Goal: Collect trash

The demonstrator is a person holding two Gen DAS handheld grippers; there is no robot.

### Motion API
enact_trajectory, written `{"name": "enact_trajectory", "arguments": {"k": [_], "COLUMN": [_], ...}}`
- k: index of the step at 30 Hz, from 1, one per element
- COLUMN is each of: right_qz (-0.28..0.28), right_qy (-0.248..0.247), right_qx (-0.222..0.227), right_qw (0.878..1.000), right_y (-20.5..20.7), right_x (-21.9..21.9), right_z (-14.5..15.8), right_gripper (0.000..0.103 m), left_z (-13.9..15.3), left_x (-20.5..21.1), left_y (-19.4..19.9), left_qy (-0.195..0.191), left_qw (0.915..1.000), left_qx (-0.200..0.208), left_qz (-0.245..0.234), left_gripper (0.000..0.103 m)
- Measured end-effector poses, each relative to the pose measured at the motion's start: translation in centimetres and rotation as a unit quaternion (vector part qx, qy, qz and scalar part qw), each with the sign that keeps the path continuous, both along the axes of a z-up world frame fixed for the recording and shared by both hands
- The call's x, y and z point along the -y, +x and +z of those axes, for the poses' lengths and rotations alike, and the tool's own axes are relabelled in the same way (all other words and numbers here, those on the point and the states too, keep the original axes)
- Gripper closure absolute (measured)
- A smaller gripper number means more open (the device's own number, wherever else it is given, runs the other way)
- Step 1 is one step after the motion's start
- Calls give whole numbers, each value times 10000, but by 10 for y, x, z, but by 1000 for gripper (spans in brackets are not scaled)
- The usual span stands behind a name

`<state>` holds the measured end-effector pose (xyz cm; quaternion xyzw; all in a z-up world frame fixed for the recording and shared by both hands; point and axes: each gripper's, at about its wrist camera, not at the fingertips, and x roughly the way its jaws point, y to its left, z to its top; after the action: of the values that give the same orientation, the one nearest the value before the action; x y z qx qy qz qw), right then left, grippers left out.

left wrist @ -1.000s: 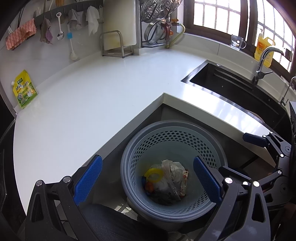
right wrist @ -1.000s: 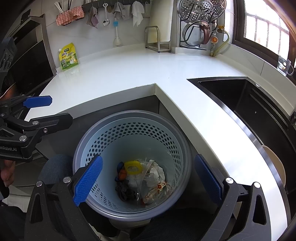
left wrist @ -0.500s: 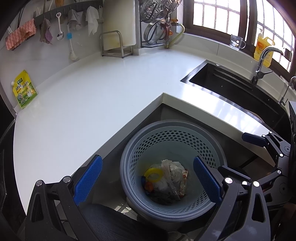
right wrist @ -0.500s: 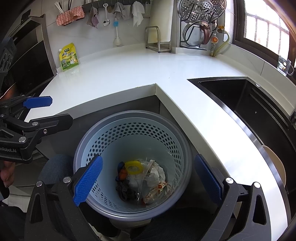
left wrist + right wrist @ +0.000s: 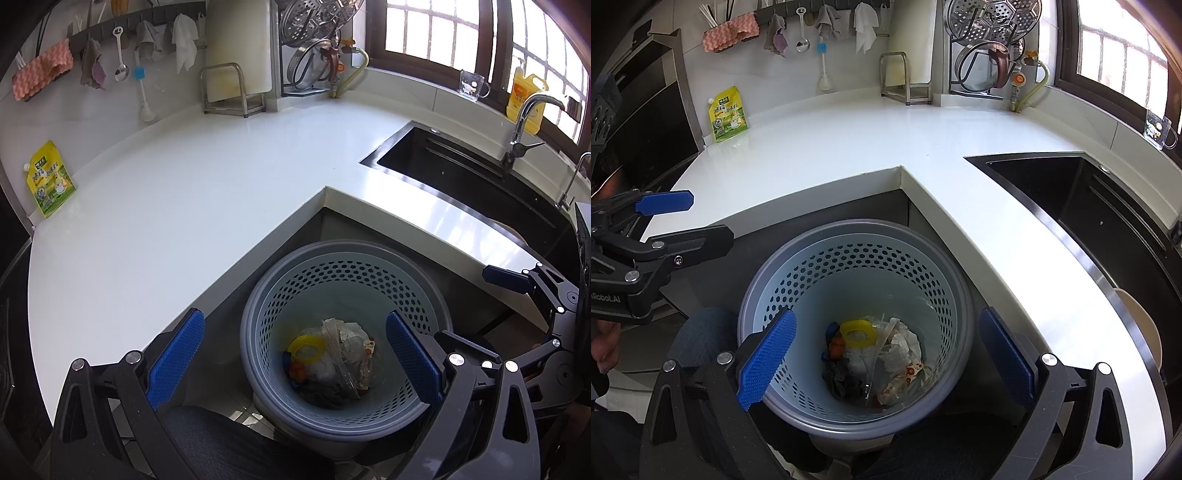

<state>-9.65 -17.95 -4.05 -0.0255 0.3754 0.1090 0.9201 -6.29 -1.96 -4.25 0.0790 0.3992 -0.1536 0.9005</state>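
A grey perforated trash basket (image 5: 258, 306) (image 5: 960, 291) stands on the floor in the inner corner of the white L-shaped counter (image 5: 166, 192) (image 5: 849, 144). It holds trash (image 5: 332, 362) (image 5: 875, 358): crumpled white paper, a yellow ring, clear plastic, dark and orange bits. My left gripper (image 5: 295, 362) is open and empty above the basket. My right gripper (image 5: 886, 362) is open and empty above it too. Each gripper shows in the other's view: the right one (image 5: 524, 288) and the left one (image 5: 665, 221).
A yellow-green pouch (image 5: 50, 179) (image 5: 727, 114) leans on the back wall. A black sink (image 5: 461, 173) (image 5: 1108, 206) with a tap (image 5: 524, 125) lies to the right. A rack of pot lids (image 5: 314, 48), hanging cloths and a yellow bottle (image 5: 524, 99) line the back.
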Motion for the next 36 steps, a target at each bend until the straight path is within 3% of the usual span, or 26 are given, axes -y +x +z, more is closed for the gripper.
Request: {"name": "enact_trajectory", "arguments": {"k": [11, 16, 29, 36], "right_qz": [-9, -28, -26, -10], "right_qy": [1, 13, 27, 22], "right_qx": [-7, -17, 17, 23], "right_qw": [10000, 10000, 10000, 10000], "right_y": [0, -1, -3, -3], "right_x": [0, 1, 1, 0], "right_z": [0, -1, 0, 1], "right_gripper": [9, 9, 9, 9], "left_z": [1, 2, 6, 9], "left_x": [2, 0, 3, 0], "left_y": [-4, -6, -8, -8], "left_qy": [37, -212, 184, 138], "left_qw": [10000, 9997, 9995, 9996], "left_qx": [34, -5, 239, 260], "left_qz": [39, -72, -9, -43], "left_gripper": [6, 6, 6, 7]}}
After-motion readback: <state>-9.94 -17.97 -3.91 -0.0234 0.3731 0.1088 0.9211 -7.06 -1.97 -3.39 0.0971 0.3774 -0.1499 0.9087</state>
